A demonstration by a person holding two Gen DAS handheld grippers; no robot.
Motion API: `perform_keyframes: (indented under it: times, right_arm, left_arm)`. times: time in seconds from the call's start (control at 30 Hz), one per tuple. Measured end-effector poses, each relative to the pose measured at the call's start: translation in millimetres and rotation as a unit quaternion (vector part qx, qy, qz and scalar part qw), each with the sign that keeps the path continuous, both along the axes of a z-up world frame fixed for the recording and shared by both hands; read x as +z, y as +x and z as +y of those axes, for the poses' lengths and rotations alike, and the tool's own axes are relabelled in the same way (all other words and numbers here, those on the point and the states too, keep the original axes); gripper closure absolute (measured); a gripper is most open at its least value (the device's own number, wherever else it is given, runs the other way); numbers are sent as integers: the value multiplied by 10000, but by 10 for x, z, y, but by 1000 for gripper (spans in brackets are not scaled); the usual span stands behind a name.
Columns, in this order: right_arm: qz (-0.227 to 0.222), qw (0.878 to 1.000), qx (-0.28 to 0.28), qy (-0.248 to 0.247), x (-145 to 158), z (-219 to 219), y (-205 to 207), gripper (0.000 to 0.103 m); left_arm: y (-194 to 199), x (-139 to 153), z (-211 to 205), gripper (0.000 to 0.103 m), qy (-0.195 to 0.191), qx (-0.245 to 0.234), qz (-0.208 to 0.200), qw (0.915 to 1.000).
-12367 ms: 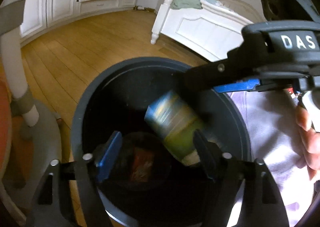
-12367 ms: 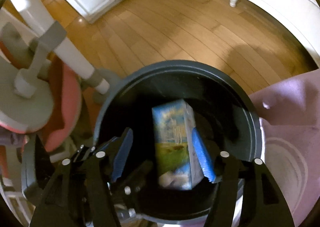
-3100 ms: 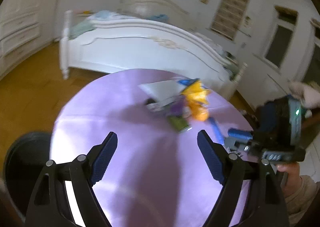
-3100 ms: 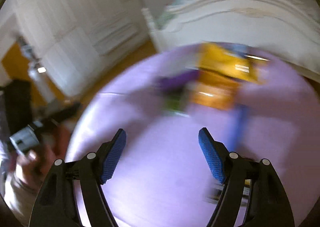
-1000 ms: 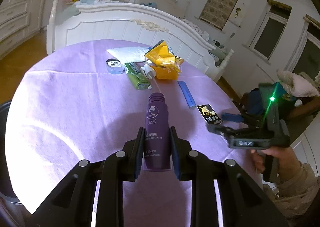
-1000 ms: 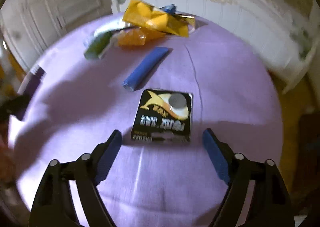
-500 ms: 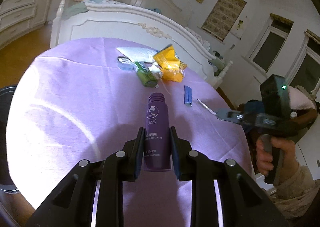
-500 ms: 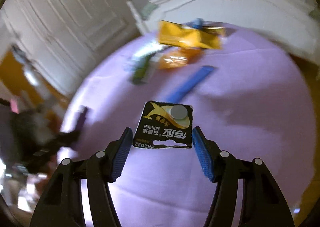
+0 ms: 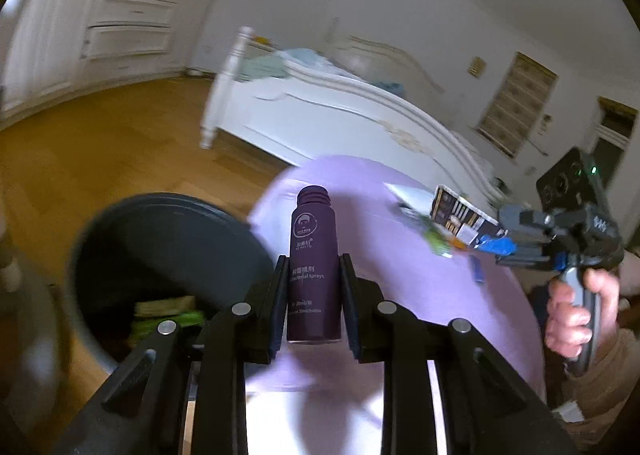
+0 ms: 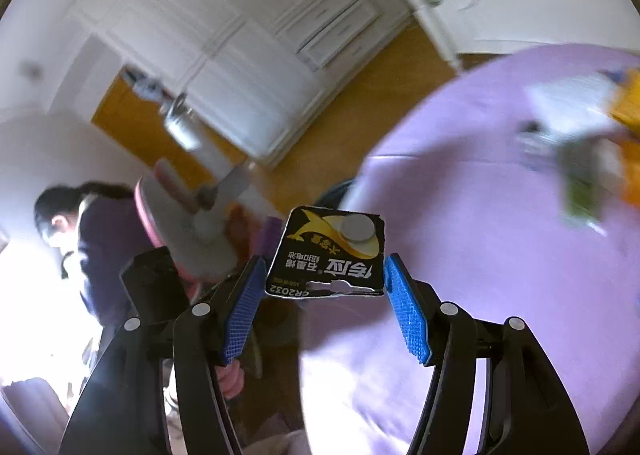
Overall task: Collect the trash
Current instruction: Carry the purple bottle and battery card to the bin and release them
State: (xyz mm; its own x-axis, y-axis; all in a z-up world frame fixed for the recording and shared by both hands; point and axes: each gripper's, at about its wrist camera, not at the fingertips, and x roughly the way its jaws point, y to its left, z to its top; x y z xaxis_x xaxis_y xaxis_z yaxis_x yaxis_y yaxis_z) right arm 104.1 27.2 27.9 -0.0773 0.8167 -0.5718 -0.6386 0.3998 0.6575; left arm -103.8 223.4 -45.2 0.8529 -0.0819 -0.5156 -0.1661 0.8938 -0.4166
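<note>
Left wrist view: your dark round bin [image 9: 120, 231] sits on the floor just beside the purple-clothed table [image 9: 384, 255], mouth open, green packaging already in the bottom. Your left claw [image 9: 314, 291] is clamped narrow on the purple spray bottle [image 9: 314, 251], pads on the lower half of the barrel, threaded neck pointing away and no cap on it. Judge it light, rigid plastic with a smooth skin; it could slide lengthwise if you loosen early, so keep the squeeze on the straight barrel, never the tapering shoulder, until it is over the bin mouth. Your right claw [image 10: 324, 287] has just been closing and now pinches the black battery card [image 10: 326, 251] by its two side edges, the card standing clear of the table with a coin cell showing on its face. Reckon it nearly weightless, thin and bendy; its lower edge is torn, and an edge-on pinch may bow it, so do not squeeze harder. More litter [image 10: 584, 175] remains on the table at the far side, blurred: something green, something orange.
</note>
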Motion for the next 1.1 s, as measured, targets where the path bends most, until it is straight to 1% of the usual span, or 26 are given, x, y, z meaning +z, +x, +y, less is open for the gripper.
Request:
perform_keyframes:
  times: [0.13, 0.23, 0.3, 0.47, 0.7, 0.73, 0.77, 0.8, 0.83, 0.87, 0.9, 0.93, 0.97, 1.1]
  right_arm:
    - [-114, 9985, 450, -304, -90, 773, 15, 41]
    - [-293, 9958, 654, -563, -191, 1244, 11, 41]
    - [-379, 9938, 746, -731, -270, 1495, 22, 41]
    - [-547, 9895, 788, -1078, -462, 1896, 2, 42]
    - [-637, 9869, 806, -1242, -636, 2036, -10, 42]
    - [-645, 9866, 809, -1258, -654, 2062, -9, 42]
    - [-645, 9864, 806, -1279, -672, 2074, -1, 41]
    - [-611, 9864, 794, -1304, -689, 2053, 25, 41]
    - [-578, 9868, 756, -1313, -701, 2056, 34, 41]
    - [-481, 9883, 741, -1244, -708, 2034, 59, 39]
    - [-429, 9896, 709, -1177, -708, 1987, 85, 37]
    - [-416, 9905, 658, -1134, -694, 1965, 94, 31]
    - [-407, 9916, 599, -1067, -675, 1921, 108, 28]
    - [-247, 9957, 448, -778, -635, 1693, 171, 28]
  left_arm:
    - [-109, -95, 329, 78, 1, 287, 147, 9995]
    - [-113, -176, 476, 78, -18, 365, 259, 9990]
    - [-96, -227, 544, 78, 11, 372, 317, 9988]
    - [-10, -424, 676, 78, -72, 408, 533, 9977]
    - [94, -591, 754, 77, -121, 394, 710, 9966]
    - [96, -596, 752, 75, -101, 411, 742, 9963]
    - [111, -601, 751, 75, -58, 459, 818, 9956]
    - [125, -585, 736, 72, -50, 478, 860, 9951]
    - [151, -575, 741, 61, -55, 482, 868, 9950]
    - [176, -553, 723, 53, -37, 509, 852, 9951]
    - [165, -531, 719, 39, 8, 547, 808, 9952]
    - [142, -500, 703, 35, 66, 580, 746, 9955]
    - [125, -462, 684, 34, 117, 577, 691, 9959]
    - [139, -390, 638, 34, 139, 491, 653, 9966]
